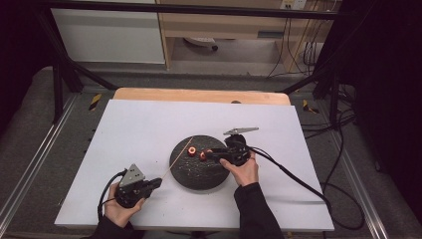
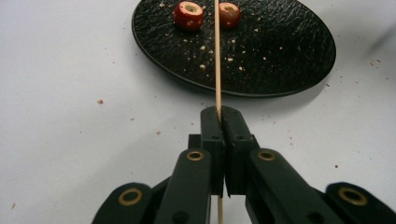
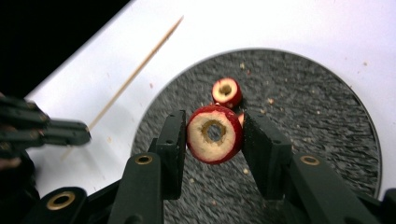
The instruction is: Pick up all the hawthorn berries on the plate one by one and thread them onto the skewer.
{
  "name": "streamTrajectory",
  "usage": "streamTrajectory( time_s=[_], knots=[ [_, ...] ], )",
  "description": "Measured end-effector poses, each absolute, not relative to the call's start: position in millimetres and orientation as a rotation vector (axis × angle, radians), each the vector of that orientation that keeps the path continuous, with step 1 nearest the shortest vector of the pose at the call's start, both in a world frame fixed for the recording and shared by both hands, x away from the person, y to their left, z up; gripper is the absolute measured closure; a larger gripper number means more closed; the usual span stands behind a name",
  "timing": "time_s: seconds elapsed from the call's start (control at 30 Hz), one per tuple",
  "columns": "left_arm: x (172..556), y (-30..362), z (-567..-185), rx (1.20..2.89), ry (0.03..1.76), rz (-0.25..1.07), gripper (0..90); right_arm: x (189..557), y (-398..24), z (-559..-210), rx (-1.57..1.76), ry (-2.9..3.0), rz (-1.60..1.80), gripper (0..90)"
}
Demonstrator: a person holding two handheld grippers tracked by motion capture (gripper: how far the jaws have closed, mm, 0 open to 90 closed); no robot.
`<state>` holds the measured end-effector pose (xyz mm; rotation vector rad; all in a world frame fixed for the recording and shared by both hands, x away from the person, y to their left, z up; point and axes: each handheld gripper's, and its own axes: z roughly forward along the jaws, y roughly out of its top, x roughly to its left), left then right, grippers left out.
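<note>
Left gripper point(image 1: 158, 182): we are holding it at the lower left of the high view, over the white worktop point(image 1: 139, 129); its jaws are clenched on the thin wooden skewer point(image 2: 217, 70).
Thin wooden skewer: in the left gripper view it is running straight up from the jaws, crossing the rim of the round black textured plate point(image 2: 280, 60) and passing between the two fruit pieces at the top of the frame.
Right gripper point(image 3: 215, 135): we are holding it over the plate at the centre of the high view; its jaws are grasping a red cored fruit slice point(image 3: 214, 134), with the pale cut face and centre hole showing in the middle of the right gripper view.
Second red cored fruit piece point(image 3: 227, 92): it is lying on the plate just above the held slice in the right gripper view.
Crumbs point(image 2: 219, 58): they are lying scattered across the plate and the worktop.
</note>
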<state>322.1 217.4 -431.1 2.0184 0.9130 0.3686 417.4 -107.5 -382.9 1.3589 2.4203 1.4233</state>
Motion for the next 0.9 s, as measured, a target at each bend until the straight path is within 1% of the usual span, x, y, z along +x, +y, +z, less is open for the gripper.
streamTrajectory(
  time_s=[0.13, 0.43, 0.9],
  knots=[
    [321.6, 216.9, -431.0, 2.010, 0.916, 0.366, 88.1, 413.5, -113.2, -389.1, 1.393, 2.313, 1.572, 61.1],
    [320.5, 214.9, -431.4, 1.991, 0.923, 0.358, 88.1, 410.4, -118.4, -398.9, 1.445, 2.131, 1.753, 61.1],
    [319.0, 212.1, -431.8, 1.963, 0.931, 0.352, 88.1, 408.7, -116.8, -402.8, 1.448, 1.886, 1.947, 61.1]
  ],
)
